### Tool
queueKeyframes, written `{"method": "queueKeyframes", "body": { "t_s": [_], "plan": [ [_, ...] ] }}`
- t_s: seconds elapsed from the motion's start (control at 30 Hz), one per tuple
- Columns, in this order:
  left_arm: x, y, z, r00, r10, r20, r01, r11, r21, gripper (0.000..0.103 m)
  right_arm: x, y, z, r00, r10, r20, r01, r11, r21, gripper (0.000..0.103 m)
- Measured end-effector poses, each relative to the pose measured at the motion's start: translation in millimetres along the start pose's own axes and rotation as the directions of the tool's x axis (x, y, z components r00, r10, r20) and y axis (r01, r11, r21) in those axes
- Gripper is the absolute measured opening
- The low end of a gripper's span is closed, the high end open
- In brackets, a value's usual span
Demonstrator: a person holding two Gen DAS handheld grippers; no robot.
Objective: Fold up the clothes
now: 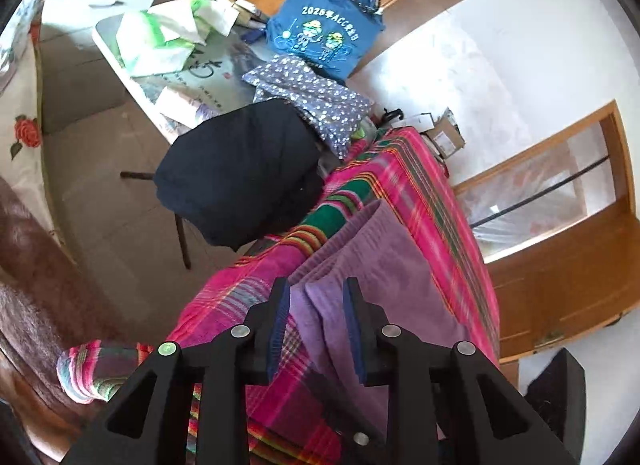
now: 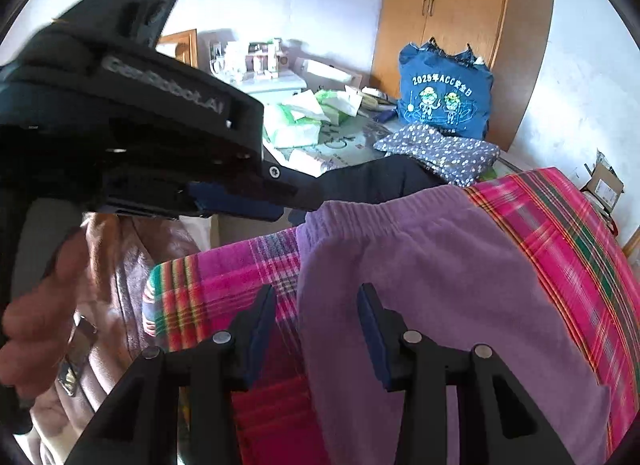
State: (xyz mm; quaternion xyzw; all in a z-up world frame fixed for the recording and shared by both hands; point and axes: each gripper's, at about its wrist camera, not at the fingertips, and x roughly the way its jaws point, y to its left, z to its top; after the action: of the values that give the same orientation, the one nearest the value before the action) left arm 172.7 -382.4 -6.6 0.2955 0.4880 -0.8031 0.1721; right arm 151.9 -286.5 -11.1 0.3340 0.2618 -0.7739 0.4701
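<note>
A purple garment (image 1: 380, 265) (image 2: 440, 285) lies flat on a pink plaid blanket (image 1: 420, 185) (image 2: 560, 225), its ribbed waistband at the far end. My left gripper (image 1: 317, 297) hovers over the garment's near left edge, with purple cloth showing between its fingers and a strip of plaid beside the left pad; it looks open. In the right wrist view the left gripper (image 2: 280, 211) reaches in from the left toward the waistband corner. My right gripper (image 2: 316, 301) stands open over the garment's left edge, and the pads do not press the cloth.
A folded black garment (image 1: 240, 173) (image 2: 380, 181) and a dotted navy cloth (image 1: 320, 105) (image 2: 440, 149) lie beyond the blanket. Behind them stands a blue printed bag (image 1: 324, 33) (image 2: 444, 97). Tissue packs (image 1: 156, 41) clutter a table. A person's hand (image 2: 40, 305) holds the left gripper.
</note>
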Motion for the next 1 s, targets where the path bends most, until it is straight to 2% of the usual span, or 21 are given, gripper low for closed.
{"method": "queueKeyframes", "body": {
  "t_s": [0.27, 0.37, 0.4, 0.43, 0.47, 0.57, 0.67, 0.8, 0.9, 1.0],
  "plan": [
    [-5, 17, 5, 1.000, 0.000, 0.011, 0.001, 0.998, -0.061, 0.029, 22, 13, 14, 0.995, -0.093, -0.020, 0.093, 0.995, -0.039, 0.045],
    [-4, 20, 7, 1.000, -0.014, 0.001, 0.014, 0.997, -0.076, 0.029, 25, 8, 15, 0.996, -0.086, -0.019, 0.086, 0.996, -0.008, 0.044],
    [-4, 20, 8, 1.000, -0.015, -0.002, 0.015, 0.997, -0.078, 0.029, 25, 6, 15, 0.996, -0.085, -0.018, 0.085, 0.996, 0.002, 0.041],
    [-3, 20, 8, 1.000, -0.014, -0.003, 0.013, 0.997, -0.077, 0.029, 25, 3, 15, 0.995, -0.098, -0.016, 0.098, 0.995, 0.010, 0.032],
    [-3, 20, 9, 1.000, -0.012, -0.004, 0.012, 0.997, -0.077, 0.029, 25, 1, 14, 0.995, -0.104, -0.010, 0.104, 0.994, 0.018, 0.028],
    [2, 20, 15, 1.000, 0.000, -0.022, -0.002, 0.996, -0.085, 0.036, 16, -5, 12, 0.996, -0.086, 0.028, 0.084, 0.995, 0.053, 0.021],
    [7, 15, 25, 0.999, 0.022, -0.023, -0.023, 0.997, -0.074, 0.037, 6, -4, 11, 0.992, -0.103, 0.070, 0.100, 0.994, 0.053, 0.017],
    [25, 8, 37, 0.992, -0.035, -0.124, 0.027, 0.997, -0.067, 0.043, -7, -4, 7, 0.983, -0.136, 0.123, 0.129, 0.990, 0.056, 0.013],
    [43, 7, 42, 0.978, -0.028, -0.209, 0.011, 0.997, -0.081, 0.043, -13, -7, 6, 0.979, -0.143, 0.143, 0.135, 0.989, 0.068, 0.011],
    [48, 4, 45, 0.971, -0.060, -0.232, 0.041, 0.995, -0.088, 0.043, -16, -8, 3, 0.979, -0.143, 0.147, 0.133, 0.988, 0.075, 0.010]
  ]
}}
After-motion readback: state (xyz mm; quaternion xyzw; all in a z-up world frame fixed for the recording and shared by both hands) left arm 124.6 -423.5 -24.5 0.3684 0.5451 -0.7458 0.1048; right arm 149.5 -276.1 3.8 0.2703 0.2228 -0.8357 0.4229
